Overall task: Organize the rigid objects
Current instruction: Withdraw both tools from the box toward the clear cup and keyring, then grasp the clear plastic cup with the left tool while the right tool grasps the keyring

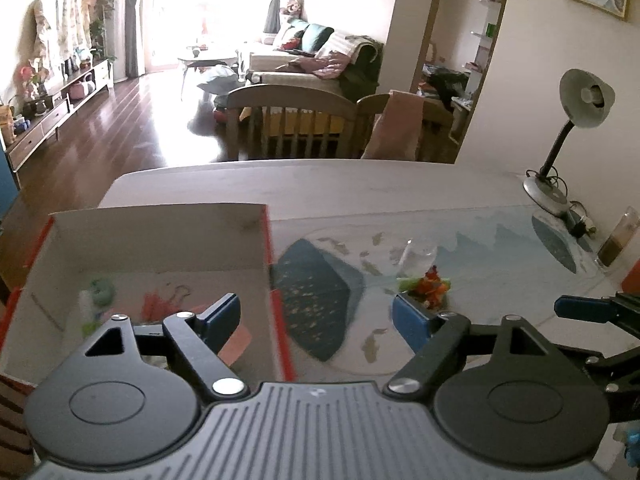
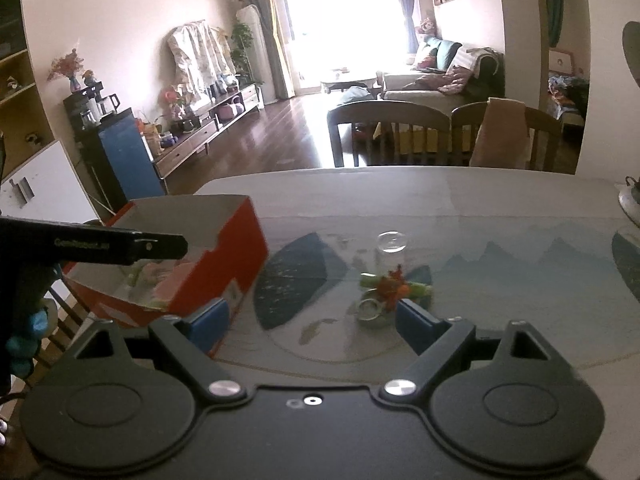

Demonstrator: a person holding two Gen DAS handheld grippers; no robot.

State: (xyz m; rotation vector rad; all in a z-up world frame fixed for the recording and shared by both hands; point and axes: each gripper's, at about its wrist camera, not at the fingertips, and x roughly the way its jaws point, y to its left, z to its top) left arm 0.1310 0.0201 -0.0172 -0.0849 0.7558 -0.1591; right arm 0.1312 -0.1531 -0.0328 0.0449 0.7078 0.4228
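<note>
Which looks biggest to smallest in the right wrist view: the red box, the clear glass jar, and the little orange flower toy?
1. red box, by far the largest, though it also sits nearer the camera.
2. clear glass jar.
3. orange flower toy; close to the jar in apparent size, so that order is unsure.

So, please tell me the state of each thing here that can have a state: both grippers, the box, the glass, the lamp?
Left gripper: open, holding nothing.
Right gripper: open, holding nothing.
Red cardboard box: open at the top, small items already inside.
Clear glass: upright on the table, looks empty.
Orange and green toy: on the table, outside the box.
Desk lamp: upright; whether it is lit cannot be told.
</note>
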